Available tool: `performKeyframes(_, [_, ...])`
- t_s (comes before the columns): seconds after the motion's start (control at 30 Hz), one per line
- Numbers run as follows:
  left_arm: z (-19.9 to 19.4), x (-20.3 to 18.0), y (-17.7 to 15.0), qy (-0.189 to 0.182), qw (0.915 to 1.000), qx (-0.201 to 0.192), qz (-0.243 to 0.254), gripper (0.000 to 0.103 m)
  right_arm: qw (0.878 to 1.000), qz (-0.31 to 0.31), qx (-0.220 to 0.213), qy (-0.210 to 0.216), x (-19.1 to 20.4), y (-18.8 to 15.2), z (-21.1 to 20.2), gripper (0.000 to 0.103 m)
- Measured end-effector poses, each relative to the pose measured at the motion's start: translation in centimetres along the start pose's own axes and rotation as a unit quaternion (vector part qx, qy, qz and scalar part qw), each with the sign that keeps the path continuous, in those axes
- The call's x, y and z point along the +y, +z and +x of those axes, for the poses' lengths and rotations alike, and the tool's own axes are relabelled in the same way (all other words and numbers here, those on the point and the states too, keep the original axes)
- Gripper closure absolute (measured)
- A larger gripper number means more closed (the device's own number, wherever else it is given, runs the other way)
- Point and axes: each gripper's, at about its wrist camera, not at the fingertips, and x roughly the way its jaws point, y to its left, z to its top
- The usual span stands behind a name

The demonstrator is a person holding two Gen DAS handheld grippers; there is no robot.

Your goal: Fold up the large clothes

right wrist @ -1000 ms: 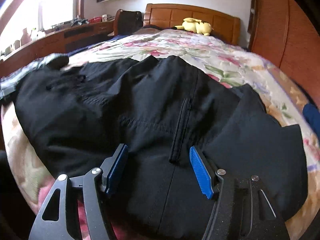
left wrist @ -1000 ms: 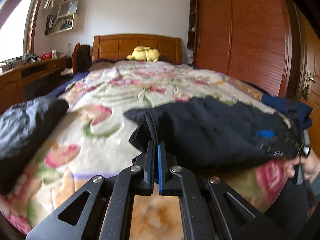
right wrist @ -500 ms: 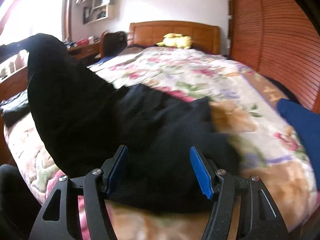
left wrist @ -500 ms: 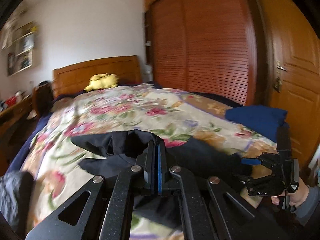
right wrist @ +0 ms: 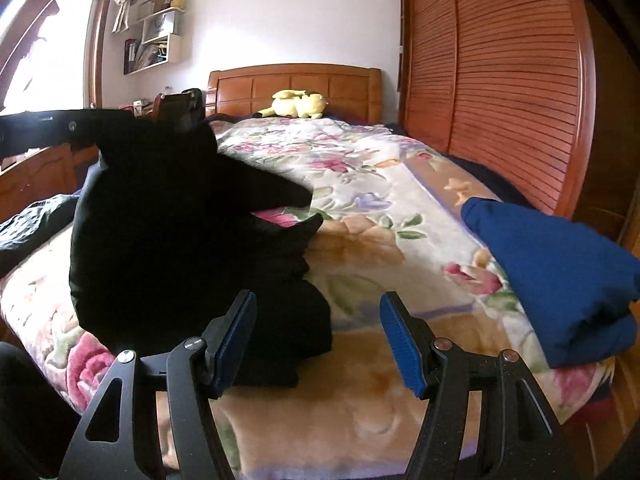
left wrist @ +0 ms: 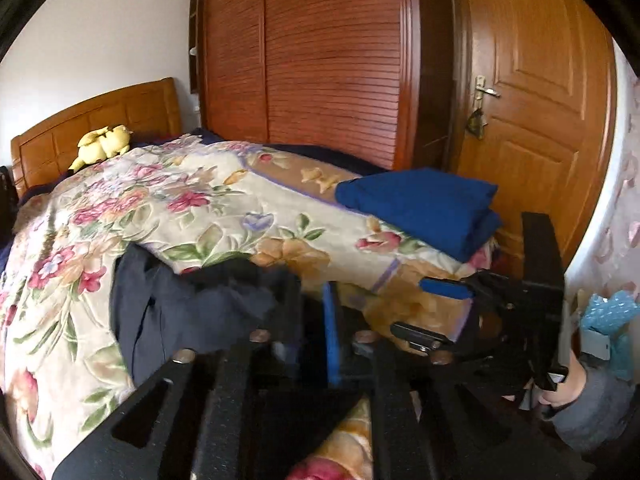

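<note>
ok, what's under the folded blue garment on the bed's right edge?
The folded blue garment lies directly on the floral blanket, near its corner. Around it only blanket shows. Whatever sits beneath the garment's own footprint is covered, so nothing more can be told.

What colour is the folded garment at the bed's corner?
Deep blue folded garment, clearest in the right wrist view.

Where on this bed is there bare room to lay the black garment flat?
Free: the floral blanket between the yellow plush toy and the black garment. Crowded: the right foot corner under the folded blue cloth, and the left edge with dark clothing.
</note>
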Motion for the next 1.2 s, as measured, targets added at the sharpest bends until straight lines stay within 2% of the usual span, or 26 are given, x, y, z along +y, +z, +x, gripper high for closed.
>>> performKeyframes(0.03, [-0.5, 0.0, -0.1, 0.005, 1.0, -0.005, 0.004, 0.065, 1.0, 0.001, -0.002, -0.001, 0.0, 0.0, -0.4, 0.037])
performKeyframes(0.17, [-1.5, 1.0, -0.5, 0.022, 0.9997, -0.014, 0.0, 0.051, 1.0, 0.004, -0.01, 0.006, -0.1, 0.3, -1.0, 0.037])
performKeyframes(0.23, [-2.4, 2.6, -1.4, 0.031, 0.9991, -0.023, -0.015, 0.031, 1.0, 0.004, -0.017, 0.015, 0.4, 0.7, -0.8, 0.037])
performKeyframes(0.3, [-3.1, 4.0, -2.5, 0.043, 0.9982, -0.029, -0.029, 0.026, 0.999, -0.001, -0.021, 0.025, 0.6, 0.9, -0.2, 0.037])
performKeyframes(0.53, [-4.9, 9.9, -7.6, 0.117, 0.99, -0.033, -0.072, 0.025, 0.997, -0.032, -0.04, 0.05, 2.9, 3.6, 2.0, 0.037])
performKeyframes(0.67, [-5.0, 12.3, -10.6, 0.138, 0.9855, -0.031, -0.094, 0.025, 0.995, -0.046, -0.047, 0.071, 4.3, 5.5, 3.7, 0.037])
performKeyframes(0.83, [-5.1, 13.8, -13.2, 0.152, 0.9817, -0.026, -0.111, 0.025, 0.994, -0.064, 0.001, 0.09, 5.6, 6.1, 7.8, 0.037])
performKeyframes(0.93, [-5.3, 14.3, -14.4, 0.16, 0.9795, -0.033, -0.118, 0.025, 0.993, -0.041, 0.029, 0.105, 5.3, 5.1, 9.5, 0.037])
performKeyframes(1.1, [-5.2, 15.0, -15.5, 0.165, 0.9772, -0.049, -0.124, 0.025, 0.992, -0.023, 0.041, 0.113, 4.5, 4.7, 10.0, 0.037])
performKeyframes(1.13, [-5.1, 15.1, -15.7, 0.16, 0.9779, -0.051, -0.125, 0.025, 0.992, -0.025, 0.043, 0.112, 4.5, 4.8, 10.0, 0.044])
performKeyframes(1.17, [-5.0, 15.3, -15.9, 0.157, 0.9781, -0.053, -0.126, 0.025, 0.993, -0.03, 0.043, 0.109, 4.5, 4.8, 10.0, 0.057])
performKeyframes(1.2, [-4.9, 15.4, -16.2, 0.156, 0.978, -0.055, -0.127, 0.025, 0.992, -0.035, 0.043, 0.11, 4.6, 4.7, 10.0, 0.064])
